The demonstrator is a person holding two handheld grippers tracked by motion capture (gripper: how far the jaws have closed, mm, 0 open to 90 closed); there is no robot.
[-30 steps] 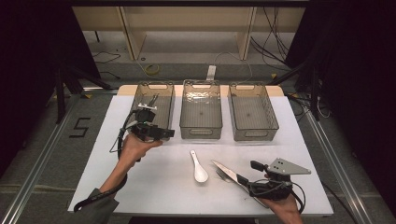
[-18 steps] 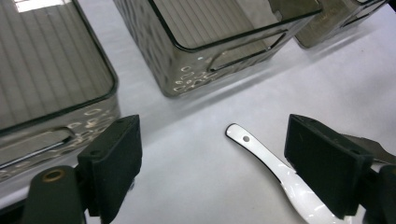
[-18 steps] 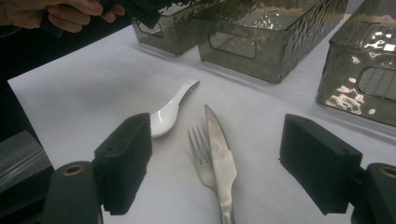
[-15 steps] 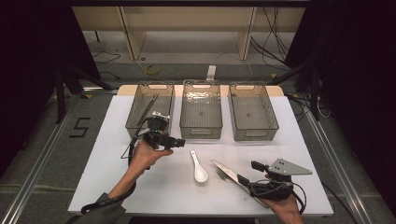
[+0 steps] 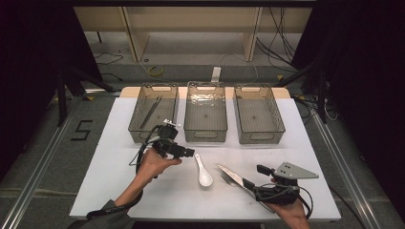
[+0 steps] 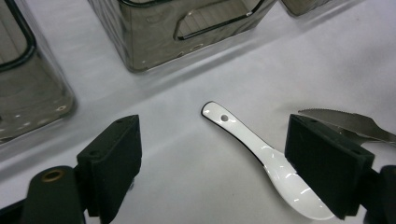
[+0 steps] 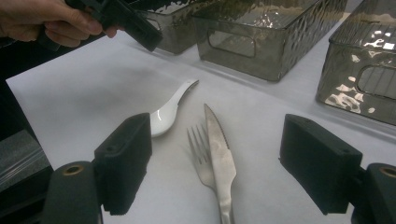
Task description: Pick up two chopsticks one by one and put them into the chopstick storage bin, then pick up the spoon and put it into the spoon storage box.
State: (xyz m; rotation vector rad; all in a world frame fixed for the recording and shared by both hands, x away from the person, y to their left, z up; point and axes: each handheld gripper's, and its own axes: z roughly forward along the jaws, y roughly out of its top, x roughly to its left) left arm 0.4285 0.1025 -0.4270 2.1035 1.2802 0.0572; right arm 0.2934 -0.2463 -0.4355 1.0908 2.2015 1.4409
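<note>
A white ceramic spoon [image 5: 203,172] lies on the white table, its handle pointing toward the bins. My left gripper [image 5: 187,152] hovers just left of the spoon's handle, open and holding nothing. In the left gripper view the spoon [image 6: 263,160] lies between the wide-apart jaws of the left gripper [image 6: 217,156], nearer the right one. A knife [image 5: 232,175] and a fork [image 5: 226,179] lie side by side right of the spoon. My right gripper [image 5: 254,190] rests open at their handle end. In the right gripper view the knife [image 7: 219,158] and fork [image 7: 200,154] lie between its jaws.
Three clear bins stand in a row at the back: left bin [image 5: 138,125], middle bin [image 5: 205,134], right bin [image 5: 260,136]. A thin metal utensil [image 5: 151,111] lies in the left bin. The person's hand [image 7: 42,21] shows in the right gripper view.
My left gripper has come away from the left bin, moving right and toward the person, to just beside the spoon. The right gripper has stayed put.
</note>
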